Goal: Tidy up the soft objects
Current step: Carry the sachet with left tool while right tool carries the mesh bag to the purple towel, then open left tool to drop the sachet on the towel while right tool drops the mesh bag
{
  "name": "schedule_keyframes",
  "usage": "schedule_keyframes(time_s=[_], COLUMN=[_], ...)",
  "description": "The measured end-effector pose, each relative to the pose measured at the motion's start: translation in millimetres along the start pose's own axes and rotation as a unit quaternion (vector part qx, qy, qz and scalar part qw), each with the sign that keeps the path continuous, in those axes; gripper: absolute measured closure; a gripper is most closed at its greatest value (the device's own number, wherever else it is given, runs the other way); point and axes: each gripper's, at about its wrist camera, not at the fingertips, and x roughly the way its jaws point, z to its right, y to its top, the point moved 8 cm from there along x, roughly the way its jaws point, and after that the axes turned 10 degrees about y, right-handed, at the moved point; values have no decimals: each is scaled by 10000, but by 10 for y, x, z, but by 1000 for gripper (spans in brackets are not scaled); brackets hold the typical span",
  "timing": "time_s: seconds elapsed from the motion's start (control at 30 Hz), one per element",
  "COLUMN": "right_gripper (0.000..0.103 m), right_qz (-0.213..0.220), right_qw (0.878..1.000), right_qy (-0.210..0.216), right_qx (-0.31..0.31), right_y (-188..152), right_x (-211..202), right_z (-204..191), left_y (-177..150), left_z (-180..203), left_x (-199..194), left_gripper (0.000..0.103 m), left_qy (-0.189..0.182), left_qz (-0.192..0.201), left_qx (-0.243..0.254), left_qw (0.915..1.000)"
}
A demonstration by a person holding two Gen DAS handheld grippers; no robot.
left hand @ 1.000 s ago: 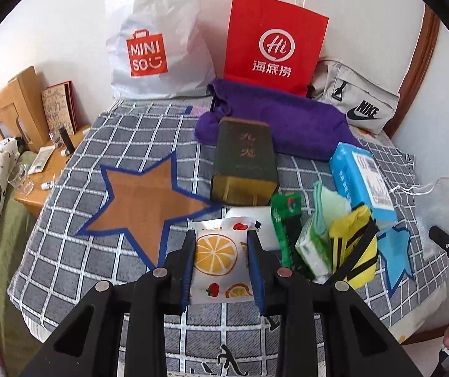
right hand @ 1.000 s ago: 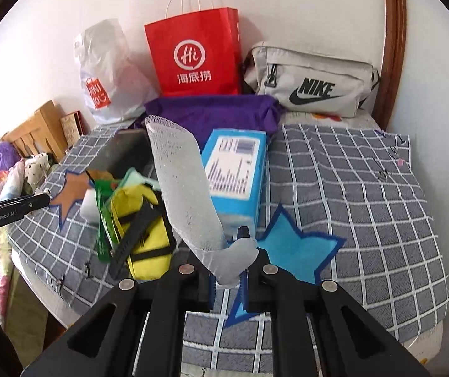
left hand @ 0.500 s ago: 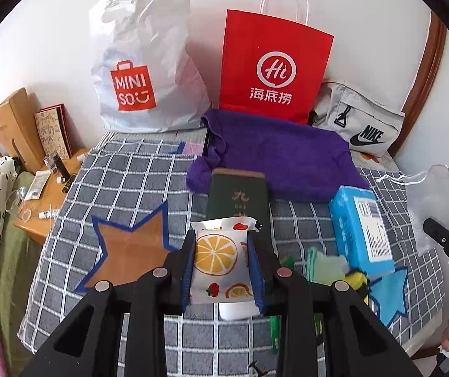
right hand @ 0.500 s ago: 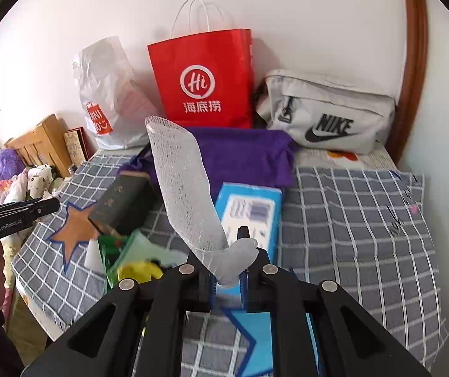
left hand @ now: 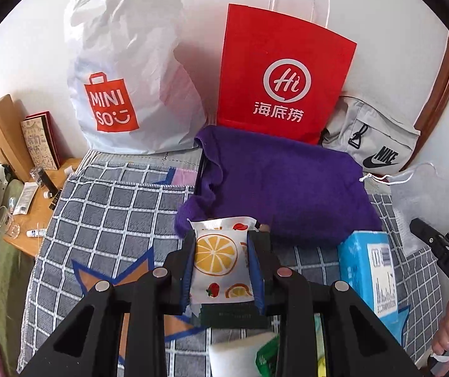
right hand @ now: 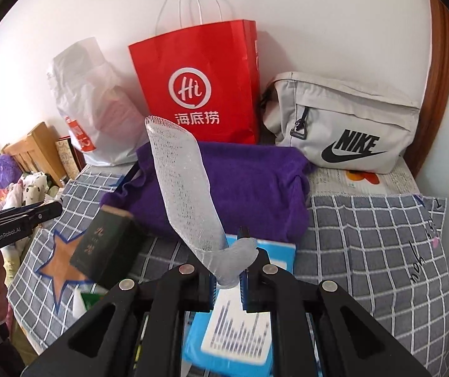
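Now: left gripper (left hand: 222, 262) clamps tissue pack (left hand: 219, 262).

Little white packet (left hand: 221, 259) with an orange slice and strawberries printed on it is upright, pinched in the left claw (left hand: 221, 265) above the checkered bed. A limp white mesh pouch (right hand: 189, 194) sticks up from the right claw (right hand: 229, 271), flopping leftward.

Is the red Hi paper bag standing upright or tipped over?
Upright. The red paper bag stands against the wall behind the purple towel, its white handles pointing up. Whether it holds anything cannot be told.
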Motion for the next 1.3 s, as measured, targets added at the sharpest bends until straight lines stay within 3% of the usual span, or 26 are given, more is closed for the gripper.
schedule_keyframes(time_s=[0.73, 1.3], right_gripper=[92, 90], right_qz=[-404, -1134], right_qw=[9991, 9928], right_qy=[-9, 311], right_qx=[-84, 221], right_y=[585, 459], right_x=[965, 1643], right_z=[360, 643], left_y=[677, 923], left_z=[298, 588], left_x=[856, 1605], left_gripper=[74, 74], left_qy=[8, -241], left_qz=[-246, -586], left_qx=[44, 4], left_qw=[9997, 9980])
